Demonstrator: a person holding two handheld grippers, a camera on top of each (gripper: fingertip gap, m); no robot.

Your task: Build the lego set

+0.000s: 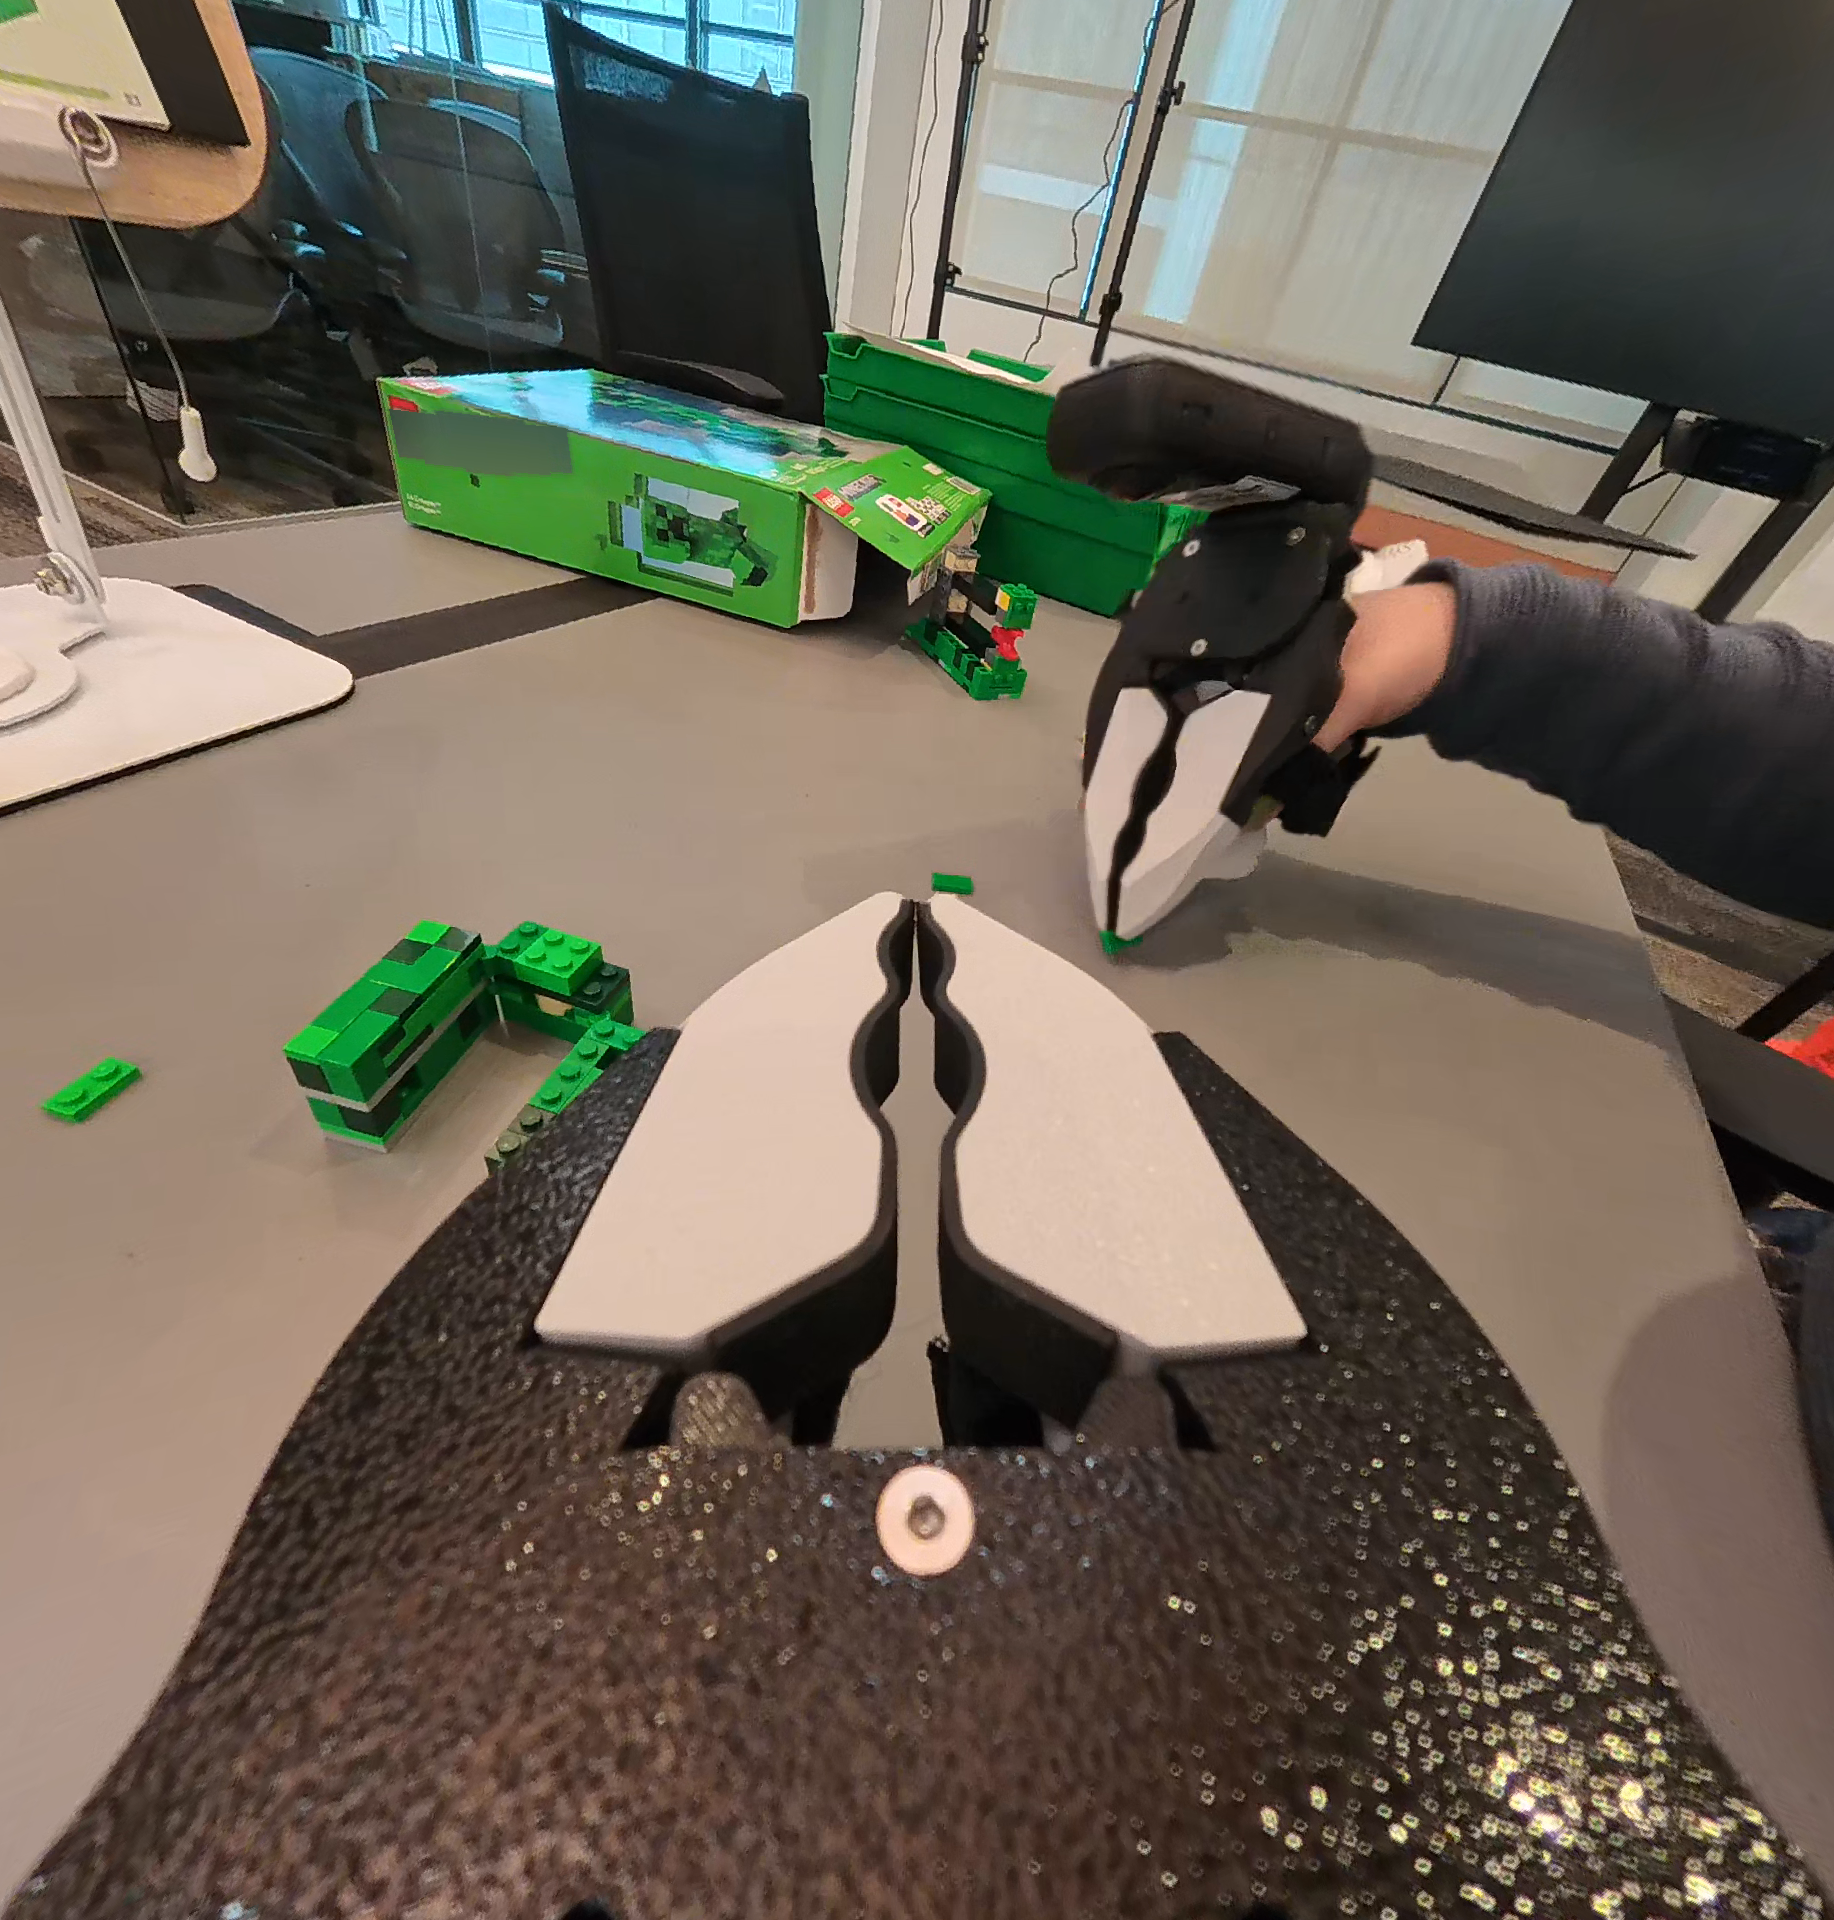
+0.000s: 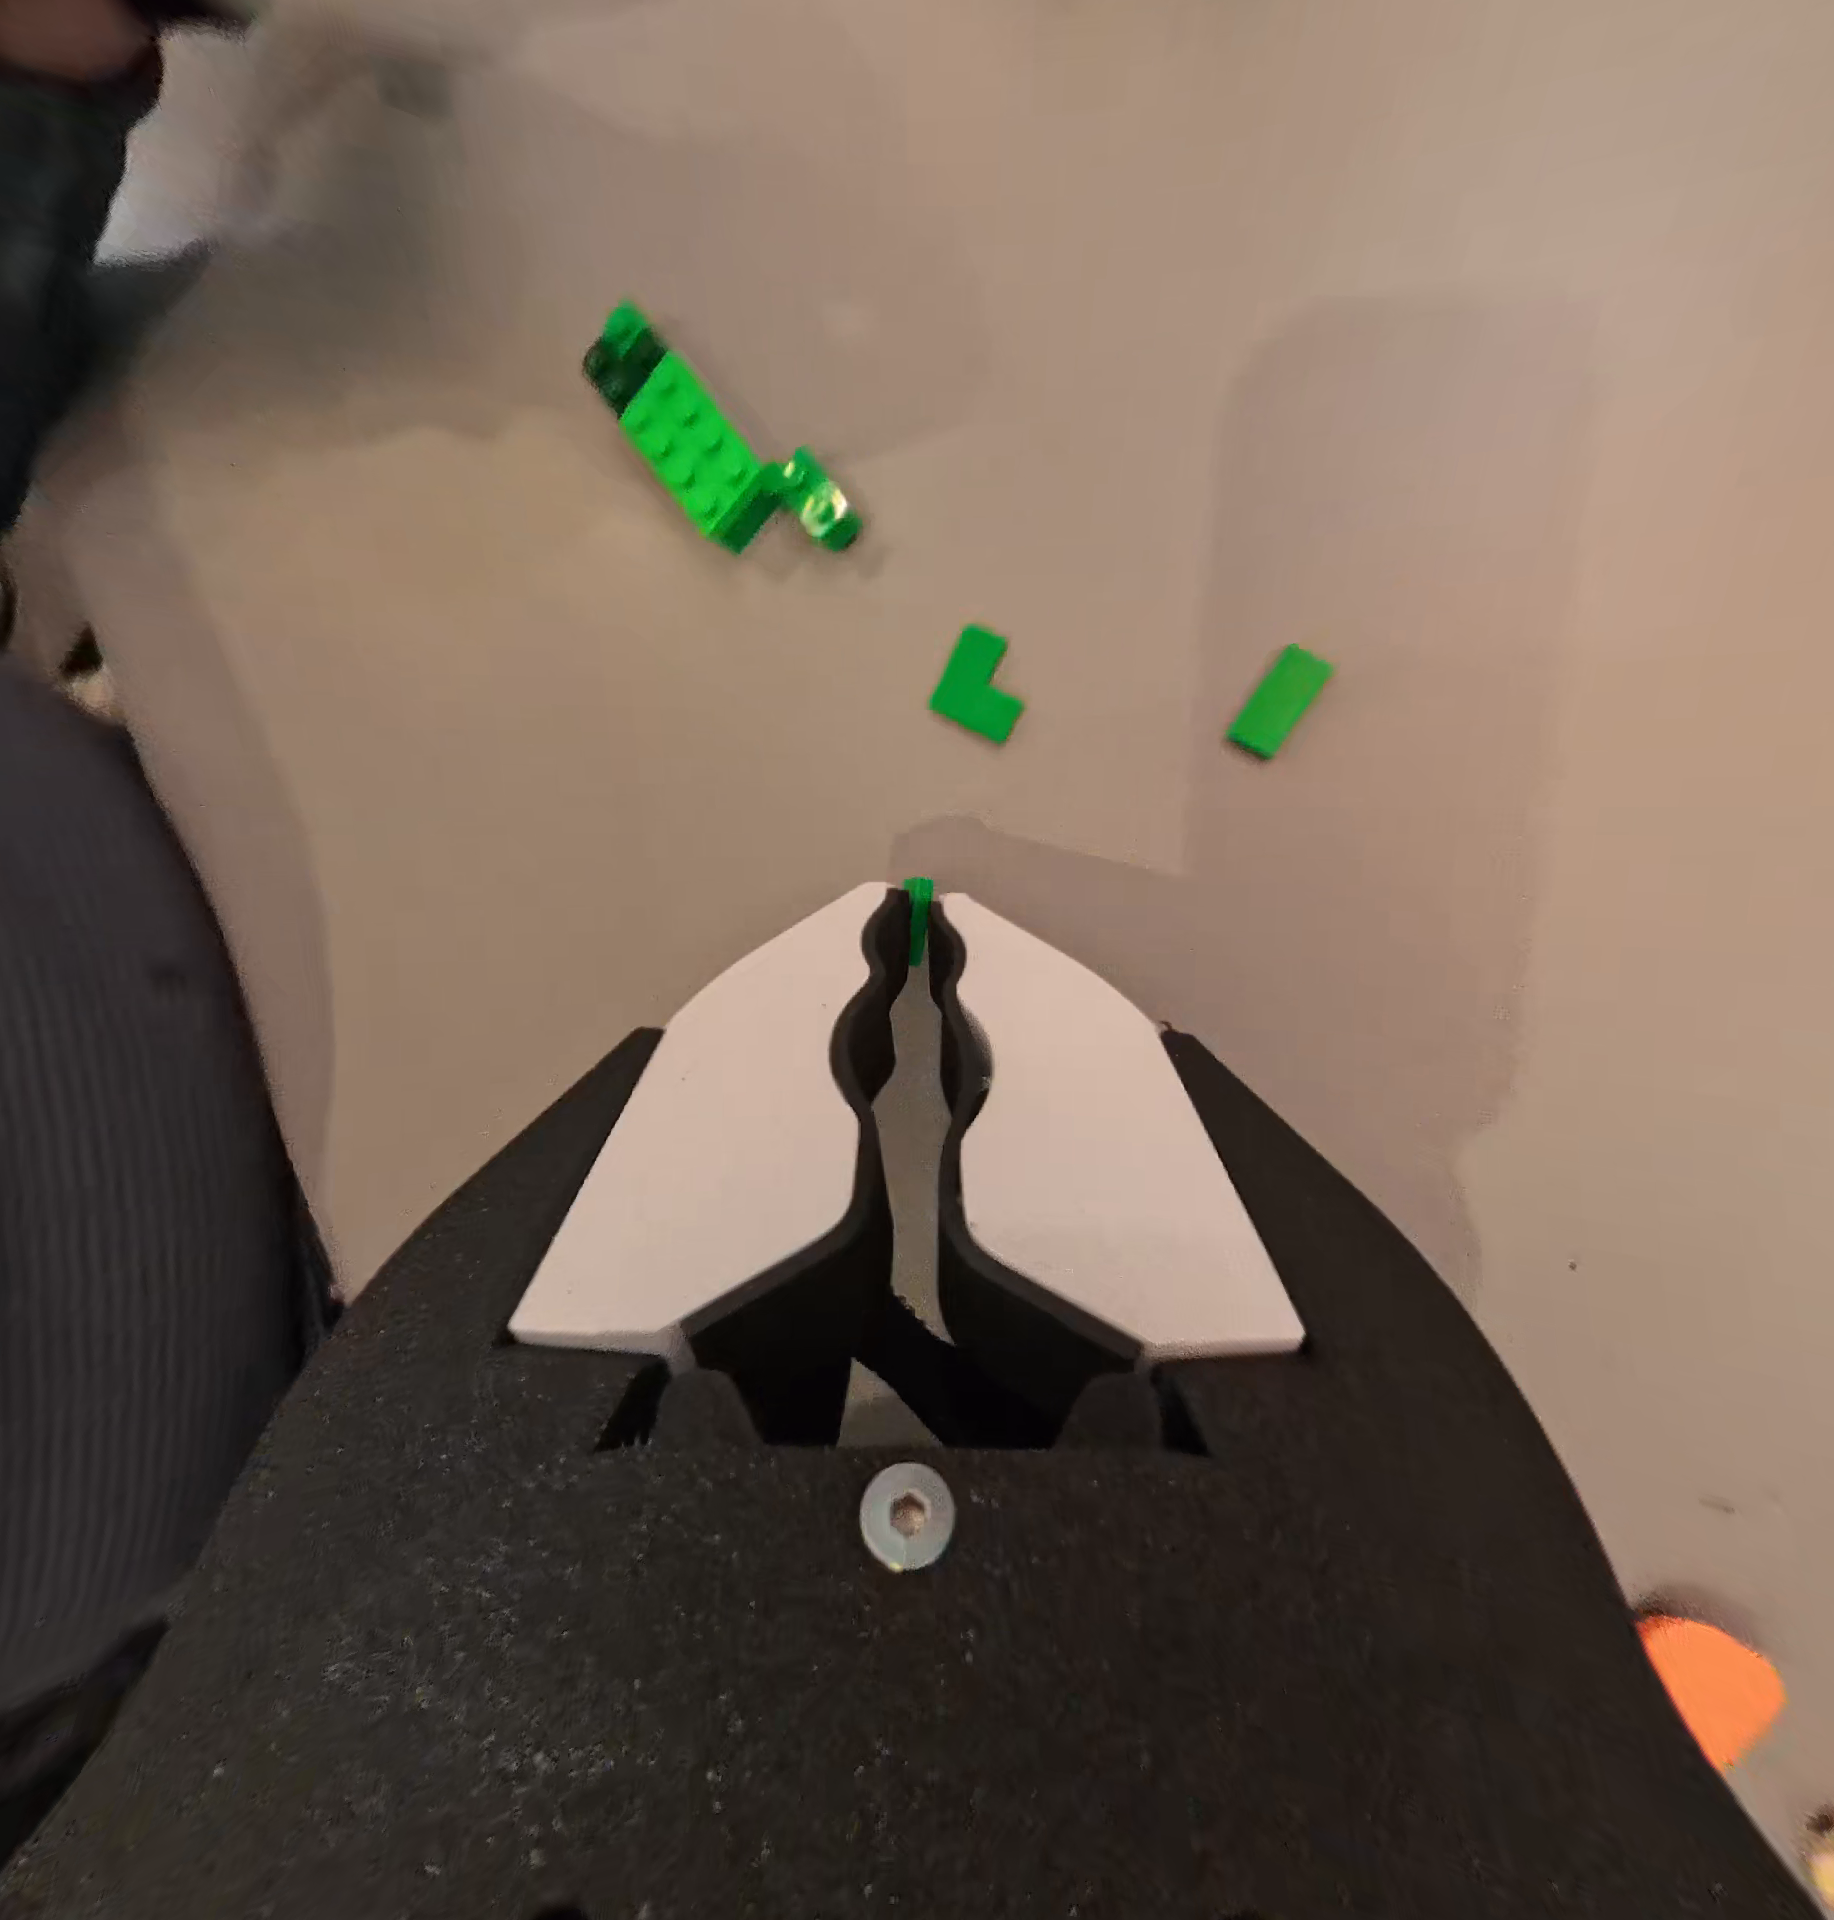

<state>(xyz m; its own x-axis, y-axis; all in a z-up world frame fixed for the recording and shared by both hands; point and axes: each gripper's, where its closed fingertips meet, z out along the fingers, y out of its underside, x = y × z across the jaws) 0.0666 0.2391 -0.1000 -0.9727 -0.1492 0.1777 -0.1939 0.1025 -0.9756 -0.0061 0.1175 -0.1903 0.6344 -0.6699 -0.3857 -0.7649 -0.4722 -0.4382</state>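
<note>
Resting on the grey table (image 1: 684,748), a loose green plate (image 1: 90,1089) and the partly built green model (image 1: 445,1029) are seen at left; the left gripper (image 1: 915,912) is held closed and empty at centre; the right gripper (image 1: 1112,928) is clamped on a small green piece (image 2: 917,920) at the tabletop.

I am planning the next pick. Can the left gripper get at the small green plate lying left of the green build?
Probably yes. The left gripper is shut and empty, and the small green plate lies alone on bare table, apart from the green build; nothing covers it.
</note>
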